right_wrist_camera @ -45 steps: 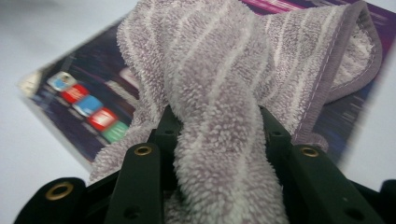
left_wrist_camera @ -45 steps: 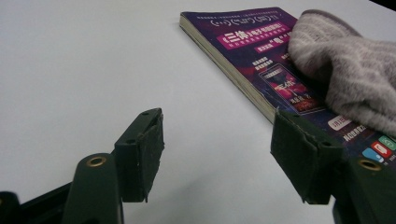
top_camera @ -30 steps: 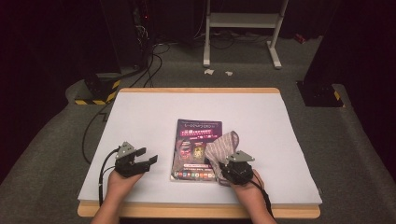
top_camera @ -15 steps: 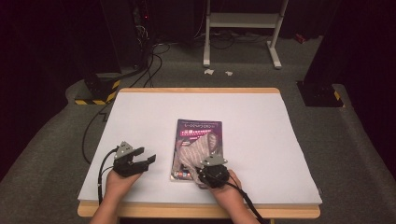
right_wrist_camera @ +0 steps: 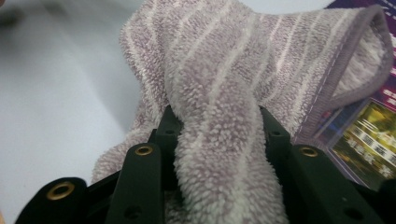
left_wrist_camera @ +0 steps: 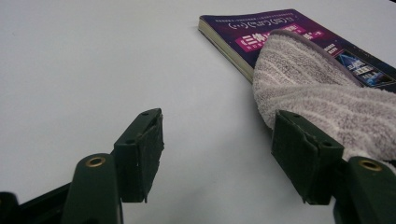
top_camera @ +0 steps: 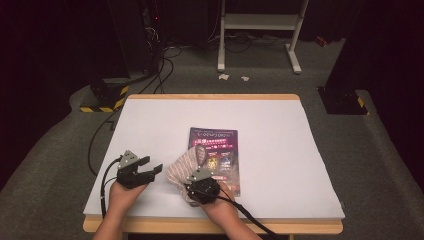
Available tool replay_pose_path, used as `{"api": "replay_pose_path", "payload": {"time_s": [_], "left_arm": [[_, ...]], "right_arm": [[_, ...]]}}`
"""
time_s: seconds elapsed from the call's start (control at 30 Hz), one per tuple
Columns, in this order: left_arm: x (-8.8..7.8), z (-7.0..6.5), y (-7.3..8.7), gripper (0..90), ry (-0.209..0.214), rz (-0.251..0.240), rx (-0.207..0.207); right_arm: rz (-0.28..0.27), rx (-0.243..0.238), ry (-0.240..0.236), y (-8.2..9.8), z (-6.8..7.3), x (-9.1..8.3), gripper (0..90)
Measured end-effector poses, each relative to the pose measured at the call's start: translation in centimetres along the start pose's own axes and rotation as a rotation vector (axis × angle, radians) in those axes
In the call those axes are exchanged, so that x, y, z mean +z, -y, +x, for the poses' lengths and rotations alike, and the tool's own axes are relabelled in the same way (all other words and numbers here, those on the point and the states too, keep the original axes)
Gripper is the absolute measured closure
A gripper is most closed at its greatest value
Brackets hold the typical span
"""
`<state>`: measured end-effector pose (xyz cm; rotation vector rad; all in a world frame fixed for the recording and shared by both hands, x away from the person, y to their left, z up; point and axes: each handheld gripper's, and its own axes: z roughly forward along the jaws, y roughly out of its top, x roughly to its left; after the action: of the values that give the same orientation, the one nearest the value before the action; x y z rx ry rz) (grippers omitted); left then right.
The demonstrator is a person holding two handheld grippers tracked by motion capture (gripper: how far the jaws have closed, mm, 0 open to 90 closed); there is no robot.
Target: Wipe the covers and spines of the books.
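High view: white table (top_camera: 280, 120) mid-frame; purple book (top_camera: 220, 150) flat at centre, striped towel (top_camera: 182, 167) draped over its lower left corner. Right gripper (top_camera: 199, 181) low centre, pinching the towel; left gripper (top_camera: 145, 167) lower left, spread, nothing between. Left gripper view: left gripper (left_wrist_camera: 217, 149) jaws wide apart over bare table; towel (left_wrist_camera: 322, 93) at right, just behind the right jaw, lying over the book (left_wrist_camera: 243, 32) at upper right. Right gripper view: right gripper (right_wrist_camera: 217, 140) jaws clamped on a thick fold of towel (right_wrist_camera: 219, 70); book cover (right_wrist_camera: 369, 140) at right edge.
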<state>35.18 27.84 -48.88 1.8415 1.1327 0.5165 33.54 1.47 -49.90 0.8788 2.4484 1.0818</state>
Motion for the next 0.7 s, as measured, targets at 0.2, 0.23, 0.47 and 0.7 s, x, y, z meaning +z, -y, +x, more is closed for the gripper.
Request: {"api": "replay_pose_path", "payload": {"time_s": [0.2,0.23,0.47,0.7], "left_arm": [[0.3,-0.2,0.1,34.3,0.005,0.011,0.003],[0.4,-0.3,0.1,34.2,0.006,0.014,0.006],[0.4,-0.5,0.1,34.2,0.006,0.02,0.012],[0.6,-0.6,0.3,34.2,0.006,0.027,0.013]], "right_arm": [[0.005,0.036,0.052,1.4,-2.2,-1.5,61.8],[0.004,0.041,0.062,1.7,-2.8,-1.8,61.8],[0.0,0.12,0.143,4.2,-6.4,-4.3,62.0],[0.004,0.186,0.202,6.1,-9.3,-6.4,62.1]]}}
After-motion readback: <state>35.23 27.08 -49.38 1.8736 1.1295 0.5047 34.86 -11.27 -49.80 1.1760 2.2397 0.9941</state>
